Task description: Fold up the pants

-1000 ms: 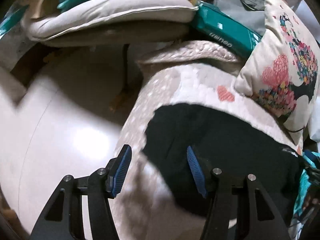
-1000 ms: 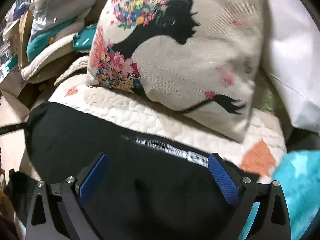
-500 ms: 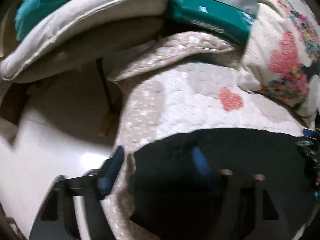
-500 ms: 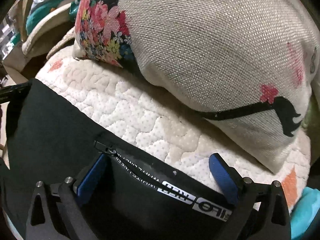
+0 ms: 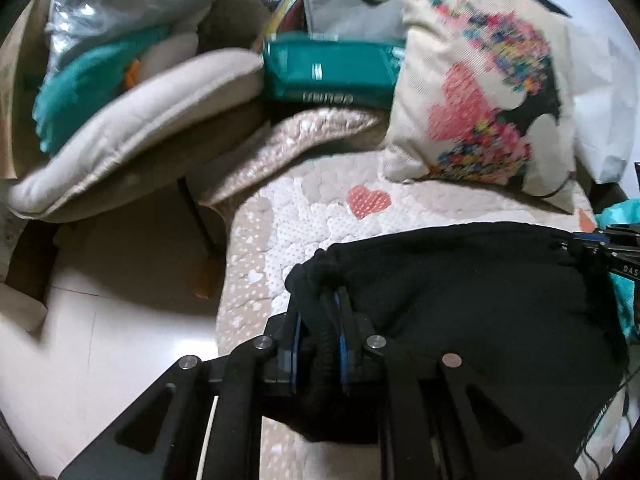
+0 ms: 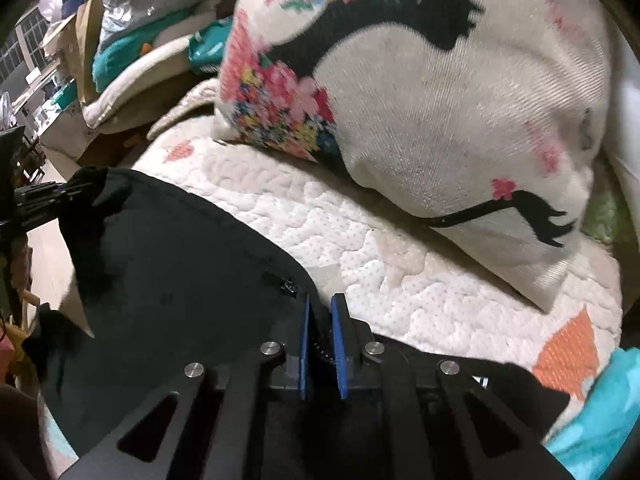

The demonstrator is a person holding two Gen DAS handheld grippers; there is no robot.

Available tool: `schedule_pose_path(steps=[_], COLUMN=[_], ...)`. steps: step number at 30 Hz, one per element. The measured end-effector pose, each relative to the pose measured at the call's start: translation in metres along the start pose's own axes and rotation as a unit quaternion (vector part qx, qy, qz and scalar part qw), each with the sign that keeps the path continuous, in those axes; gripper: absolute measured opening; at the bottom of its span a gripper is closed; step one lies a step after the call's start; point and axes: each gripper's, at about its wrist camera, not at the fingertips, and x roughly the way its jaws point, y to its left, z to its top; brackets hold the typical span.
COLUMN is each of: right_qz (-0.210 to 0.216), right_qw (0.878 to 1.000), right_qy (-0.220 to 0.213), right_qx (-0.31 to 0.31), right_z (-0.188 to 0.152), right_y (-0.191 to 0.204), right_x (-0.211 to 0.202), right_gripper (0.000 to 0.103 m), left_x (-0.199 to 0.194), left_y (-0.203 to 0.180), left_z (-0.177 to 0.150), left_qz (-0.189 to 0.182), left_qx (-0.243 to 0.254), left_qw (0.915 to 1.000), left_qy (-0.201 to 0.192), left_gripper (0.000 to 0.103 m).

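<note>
Black pants (image 5: 460, 300) lie spread on a white quilted cover (image 5: 320, 216) with heart patches. My left gripper (image 5: 320, 300) is shut on a bunched corner of the pants at their left end, lifted a little off the cover. In the right wrist view the pants (image 6: 180, 280) run leftward from my right gripper (image 6: 320, 304). Its jaws are closing, and the blue pads pinch the pants' far edge near a zipper. Each gripper shows in the other's view: the right gripper (image 5: 588, 240) at the pants' right end, the left gripper (image 6: 52, 196) at their left end.
A cream pillow (image 6: 440, 100) with a flower-and-silhouette print leans on the cover just behind the pants. A teal package (image 5: 328, 76) and a beige cushion (image 5: 140, 120) are piled at the back left. Pale floor (image 5: 100, 340) lies left of the cover's edge. Teal fabric (image 6: 600, 420) sits at the right.
Both grippers went from open over the pants to shut on the fabric. The left one bunched a corner and raised it; the right one closed on the far edge.
</note>
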Motion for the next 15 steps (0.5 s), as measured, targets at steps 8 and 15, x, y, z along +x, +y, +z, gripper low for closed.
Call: schedule_pose_path(steps=[8,15], right_qz=[-0.008,-0.011], right_qw=[1.0,1.0], right_qy=[-0.021,-0.005], right_qx=[0.001,-0.009], right_z=[-0.04,-0.106], right_y=[0.029,0.067], right_x=[-0.069,-0.1], right_gripper=[0.011,0.011], left_x=[-0.078,-0.117], left_y=[-0.011,-0.029], left_z=[-0.047,-0.117], left_qz=[0.008,0.03], left_qx=[0.034,0.079], left_qw=[0.999,0.9961], left_qy=[-0.027,-0.023], left_gripper=[0.014,0.014])
